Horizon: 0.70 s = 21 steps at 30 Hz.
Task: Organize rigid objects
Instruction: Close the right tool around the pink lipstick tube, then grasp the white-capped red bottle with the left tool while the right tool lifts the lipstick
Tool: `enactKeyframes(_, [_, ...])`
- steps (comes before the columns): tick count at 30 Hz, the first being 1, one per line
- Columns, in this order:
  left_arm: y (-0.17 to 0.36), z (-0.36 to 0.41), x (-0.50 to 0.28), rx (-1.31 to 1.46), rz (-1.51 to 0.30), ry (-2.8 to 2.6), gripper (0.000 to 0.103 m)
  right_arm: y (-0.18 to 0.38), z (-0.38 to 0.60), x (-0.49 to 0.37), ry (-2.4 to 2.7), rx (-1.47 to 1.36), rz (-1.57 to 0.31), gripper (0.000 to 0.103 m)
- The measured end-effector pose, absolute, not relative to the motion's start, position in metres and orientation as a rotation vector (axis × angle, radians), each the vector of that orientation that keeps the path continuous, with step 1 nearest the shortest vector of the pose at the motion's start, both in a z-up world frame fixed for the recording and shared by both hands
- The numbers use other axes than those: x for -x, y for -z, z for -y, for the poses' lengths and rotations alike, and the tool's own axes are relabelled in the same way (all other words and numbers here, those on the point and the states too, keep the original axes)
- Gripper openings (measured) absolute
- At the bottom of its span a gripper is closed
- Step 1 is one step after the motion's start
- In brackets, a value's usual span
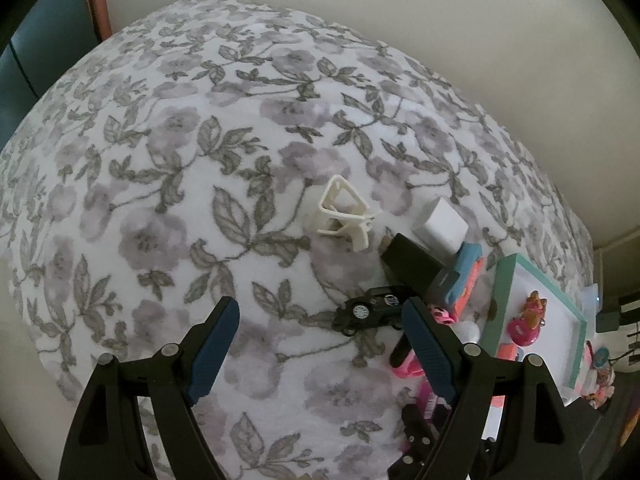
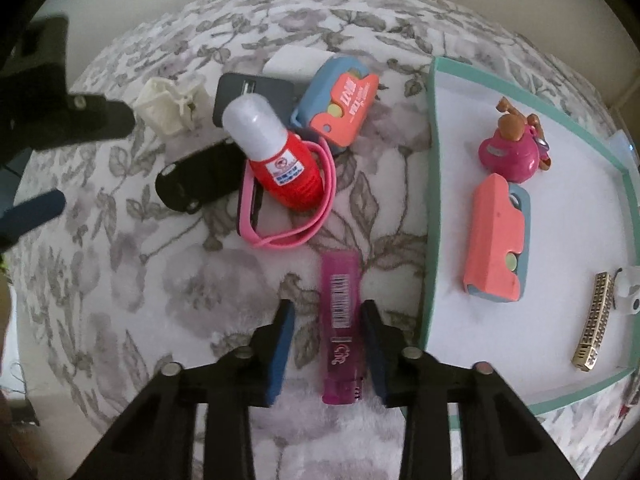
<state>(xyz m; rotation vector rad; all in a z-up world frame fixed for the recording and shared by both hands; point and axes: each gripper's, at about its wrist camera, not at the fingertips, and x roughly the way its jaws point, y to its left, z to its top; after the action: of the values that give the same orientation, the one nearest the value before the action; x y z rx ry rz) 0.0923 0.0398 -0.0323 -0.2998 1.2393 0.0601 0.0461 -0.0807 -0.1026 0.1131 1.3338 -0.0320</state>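
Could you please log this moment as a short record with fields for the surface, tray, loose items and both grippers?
surface: floral cloth
tray: teal-rimmed, holds pink toy, coral case, gold bar
loose items: red bottle, toy car, white clip
left gripper: open, empty
right gripper: astride pink lighter, left pad clear of it

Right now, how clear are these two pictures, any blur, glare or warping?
Left wrist view: dim, flat light, no glare; the fisheye bulges the floral cloth into a dome, and the tray near the edge is smeared. Right wrist view: brighter; the lighter is fairly sharp, the left gripper at the edge blurred.
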Motion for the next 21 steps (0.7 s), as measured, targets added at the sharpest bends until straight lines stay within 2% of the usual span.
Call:
enactKeyframes(2, [0.033, -0.038, -0.092, 0.313, -1.239, -0.044, 0.084, 0.103, 0.089, -0.047, 0.038, -0.135, -1.331, 0.021])
enactKeyframes(21, [0.042, 0.019, -0.099, 0.263, -1.253, 0.191, 0.084, 0.089, 0.123, -0.041, 0.001, -0.258, -1.274, 0.021])
